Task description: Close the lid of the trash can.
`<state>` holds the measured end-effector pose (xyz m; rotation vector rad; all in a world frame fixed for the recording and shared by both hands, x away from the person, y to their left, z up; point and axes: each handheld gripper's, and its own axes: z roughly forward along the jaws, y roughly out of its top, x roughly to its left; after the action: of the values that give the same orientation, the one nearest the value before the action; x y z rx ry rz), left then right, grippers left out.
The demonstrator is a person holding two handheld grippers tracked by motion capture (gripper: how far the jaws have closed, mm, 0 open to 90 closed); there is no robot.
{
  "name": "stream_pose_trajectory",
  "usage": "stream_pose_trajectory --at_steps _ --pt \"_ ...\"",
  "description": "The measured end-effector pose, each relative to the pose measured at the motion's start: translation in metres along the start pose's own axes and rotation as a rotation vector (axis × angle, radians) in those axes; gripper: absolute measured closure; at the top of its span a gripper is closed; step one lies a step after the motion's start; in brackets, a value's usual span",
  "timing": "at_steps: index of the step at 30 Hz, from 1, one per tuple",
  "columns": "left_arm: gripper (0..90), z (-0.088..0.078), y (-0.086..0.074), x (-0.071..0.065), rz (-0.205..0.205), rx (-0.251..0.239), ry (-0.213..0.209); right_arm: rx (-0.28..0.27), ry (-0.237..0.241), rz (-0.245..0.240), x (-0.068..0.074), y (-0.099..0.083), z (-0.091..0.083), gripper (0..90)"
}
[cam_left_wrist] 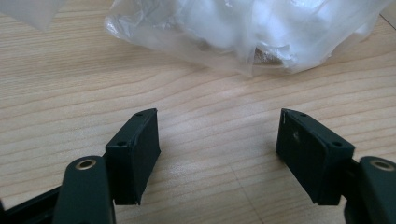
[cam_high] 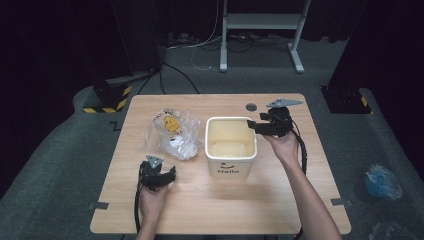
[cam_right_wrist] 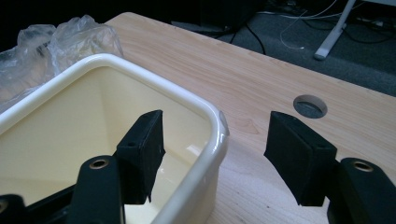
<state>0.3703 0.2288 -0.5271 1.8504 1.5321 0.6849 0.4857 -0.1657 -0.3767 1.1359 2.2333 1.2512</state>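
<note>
At the centre of the high view, the cream bin is standing upright on the desk, with the right tongs spread, straddling its upper right rim without pinching it. Lower left, the left tongs are hovering spread and empty, just below the crumpled plastic bag.

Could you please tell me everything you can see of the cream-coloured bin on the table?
The cream bin is a glossy, plastic-looking tub, squarish with rounded corners and a thick rolled rim. It stands upright and empty near the middle of the wooden table, a dark smile mark and small lettering on its near wall. A crumpled clear plastic bag lies just to its left. The right gripper straddles its far right corner, jaws open, pads off the rim.
</note>
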Motion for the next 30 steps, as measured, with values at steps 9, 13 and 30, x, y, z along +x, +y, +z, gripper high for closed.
stream_pose_trajectory --at_steps 9,13,30 --pt "30.0 0.0 0.0 0.0 -0.001 0.0 0.0 -0.046 -0.006 0.02 -0.006 -0.008 -0.02 38.0" --pt "30.0 0.0 0.0 0.0 -0.001 0.0 0.0 -0.064 -0.004 0.023 -0.007 -0.012 -0.026 38.3" --pt "30.0 0.0 0.0 0.0 -0.001 0.0 0.0 -0.115 0.0 0.049 -0.011 -0.025 -0.046 38.8"
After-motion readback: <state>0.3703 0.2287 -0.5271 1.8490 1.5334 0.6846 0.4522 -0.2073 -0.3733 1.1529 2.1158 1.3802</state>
